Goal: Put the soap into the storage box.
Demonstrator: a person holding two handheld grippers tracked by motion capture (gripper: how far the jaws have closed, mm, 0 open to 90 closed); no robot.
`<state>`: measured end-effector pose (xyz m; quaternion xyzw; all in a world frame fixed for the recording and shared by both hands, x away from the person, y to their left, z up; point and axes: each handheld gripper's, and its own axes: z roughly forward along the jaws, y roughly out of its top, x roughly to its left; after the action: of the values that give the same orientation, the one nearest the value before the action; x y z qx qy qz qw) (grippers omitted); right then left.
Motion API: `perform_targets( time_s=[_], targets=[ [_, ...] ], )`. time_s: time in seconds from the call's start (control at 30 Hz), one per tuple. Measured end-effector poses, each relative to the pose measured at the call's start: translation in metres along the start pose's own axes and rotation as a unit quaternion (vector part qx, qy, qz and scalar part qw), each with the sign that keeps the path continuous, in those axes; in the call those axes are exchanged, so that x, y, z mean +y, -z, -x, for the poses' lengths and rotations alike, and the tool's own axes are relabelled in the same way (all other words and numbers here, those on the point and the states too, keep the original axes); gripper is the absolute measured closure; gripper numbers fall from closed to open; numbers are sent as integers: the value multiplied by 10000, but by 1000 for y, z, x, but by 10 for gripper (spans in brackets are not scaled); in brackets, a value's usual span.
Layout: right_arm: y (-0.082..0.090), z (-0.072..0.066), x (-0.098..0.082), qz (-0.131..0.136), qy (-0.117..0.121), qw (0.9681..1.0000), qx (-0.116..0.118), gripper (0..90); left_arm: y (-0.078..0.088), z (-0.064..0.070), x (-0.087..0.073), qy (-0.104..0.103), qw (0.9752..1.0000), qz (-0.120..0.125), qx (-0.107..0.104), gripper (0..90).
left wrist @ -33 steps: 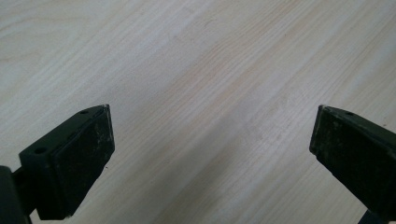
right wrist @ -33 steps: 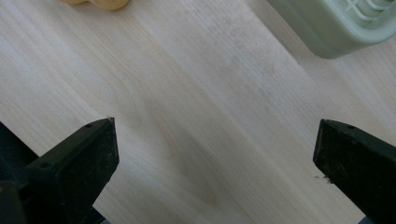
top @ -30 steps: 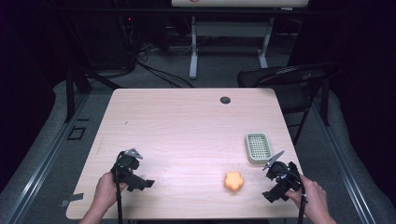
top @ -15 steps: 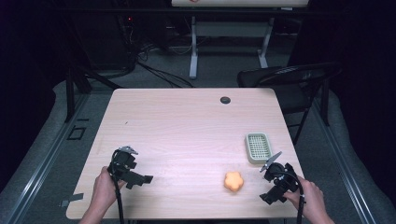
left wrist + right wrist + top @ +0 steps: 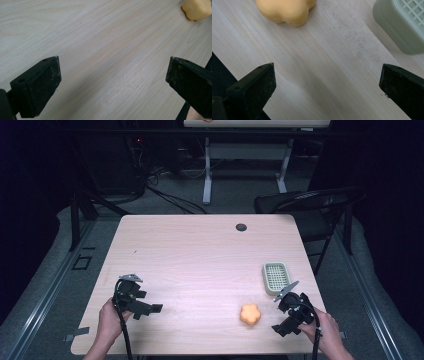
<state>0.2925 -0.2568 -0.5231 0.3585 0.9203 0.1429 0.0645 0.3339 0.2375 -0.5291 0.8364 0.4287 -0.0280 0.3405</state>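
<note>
The right gripper (image 5: pixel 289 316) has its two black fingers (image 5: pixel 252 87) wide apart, and they hold nothing. Just past them, up and to the left of the gap, sits the orange flower-shaped soap (image 5: pixel 286 9) on the wooden table (image 5: pixel 200 255). Up and to the right of the gap sits the pale green soap dish (image 5: pixel 402 27), with a grid on its top. Bare wood lies between the fingers. Seen from above, the soap (image 5: pixel 250 314) is near this gripper and the dish (image 5: pixel 276 277) is close by too, but the soap and the dish do not touch. The left gripper (image 5: pixel 142 306) is well apart from them, over bare table near the other corner. Its fingers (image 5: pixel 37 85) are spread wide too and grip nothing; the soap (image 5: pixel 197 9) shows far off past the right one. It looks like the job is to put the soap into the dish, and it has hardly begun. The soap is not picked up yet, and the dish is empty. What is left is to reach the soap, squeeze it, lift it, and set it down in the dish.
</note>
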Motion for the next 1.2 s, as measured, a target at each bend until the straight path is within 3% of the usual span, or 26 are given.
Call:
perform_targets(
  time_s=[0.17, 0.47, 0.7, 0.97, 1.2],
  targets=[
    [-4, -3, 9, -78, 124, 9999, -19, 0, -3, 1, 1, -67, 9999, -104, -69, 2],
    [-10, -14, 25, 40, 223, 9997, 45, 0, -10, 1, 3, -192, 9988, -403, -209, 3],
    [-15, -18, 32, 157, 173, 9996, 142, 0, -11, 3, 4, -306, 9980, -491, -254, 2],
    [-22, -26, 44, 15, 412, 9991, -65, 0, -12, 4, 5, -347, 9970, -619, -314, 1],
    [-30, -31, 52, -60, 531, 9986, 50, 1, -12, 5, 5, -405, 9966, -640, -312, 1]
  ],
)
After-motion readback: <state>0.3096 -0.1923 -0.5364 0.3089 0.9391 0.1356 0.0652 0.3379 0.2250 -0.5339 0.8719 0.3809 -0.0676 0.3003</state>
